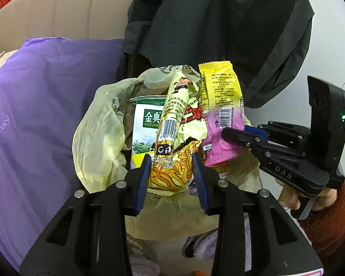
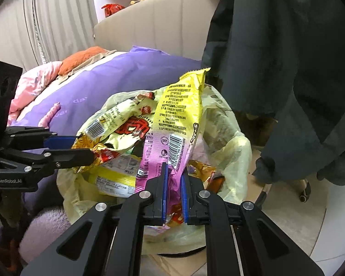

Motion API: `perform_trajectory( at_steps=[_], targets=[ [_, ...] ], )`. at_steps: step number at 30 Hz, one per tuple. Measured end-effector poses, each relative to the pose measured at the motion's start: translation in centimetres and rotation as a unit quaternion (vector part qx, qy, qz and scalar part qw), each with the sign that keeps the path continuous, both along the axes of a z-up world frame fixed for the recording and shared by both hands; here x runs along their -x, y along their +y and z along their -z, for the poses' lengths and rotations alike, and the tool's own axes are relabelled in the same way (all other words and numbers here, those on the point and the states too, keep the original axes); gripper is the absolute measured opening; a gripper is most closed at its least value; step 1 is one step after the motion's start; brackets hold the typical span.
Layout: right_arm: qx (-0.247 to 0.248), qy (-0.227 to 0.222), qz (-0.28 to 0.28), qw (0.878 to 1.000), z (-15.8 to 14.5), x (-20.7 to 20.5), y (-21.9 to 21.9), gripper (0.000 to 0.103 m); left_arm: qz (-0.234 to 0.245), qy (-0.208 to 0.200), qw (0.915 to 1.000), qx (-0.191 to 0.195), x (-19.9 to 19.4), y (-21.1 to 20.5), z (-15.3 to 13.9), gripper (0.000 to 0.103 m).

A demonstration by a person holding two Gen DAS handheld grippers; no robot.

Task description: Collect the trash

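Holding both wrappers over the yellow bin bag point(image 1: 96, 124) so they drop inside, we clamp the noodle packet point(image 1: 172, 161) in the left gripper point(image 1: 170, 172); the right gripper point(image 2: 173, 181) pinches the pink-and-yellow wrapper point(image 2: 179, 119).

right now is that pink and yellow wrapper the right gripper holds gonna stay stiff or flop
Probably floppy: the pink and yellow wrapper creases where the right gripper pinches it. Likely light and empty, since it stands flat above the trash bag.
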State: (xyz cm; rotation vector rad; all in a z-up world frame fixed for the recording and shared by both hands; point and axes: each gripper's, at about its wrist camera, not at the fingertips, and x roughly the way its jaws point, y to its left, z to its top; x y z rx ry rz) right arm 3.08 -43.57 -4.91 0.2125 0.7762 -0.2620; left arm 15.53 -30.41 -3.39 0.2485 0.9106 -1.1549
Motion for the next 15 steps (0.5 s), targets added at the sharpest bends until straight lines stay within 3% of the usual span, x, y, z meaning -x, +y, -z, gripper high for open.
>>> perform_trajectory(
  at_steps=[7,11,15],
  targets=[
    [-0.009,-0.006,0.022,1.000,-0.1,0.5,-0.6,0.013,-0.009,0.001,0.9999,0.012,0.1,1.2,-0.8,0.039],
    [-0.004,-0.021,0.026,0.999,-0.8,0.9,-0.1,0.035,-0.023,-0.004,0.9996,0.018,0.0,1.8,-1.4,0.044],
    [0.001,-0.025,0.031,0.999,-1.4,1.0,0.4,0.037,-0.050,-0.008,0.9983,0.028,-0.1,3.0,-2.2,0.050]
  ],
)
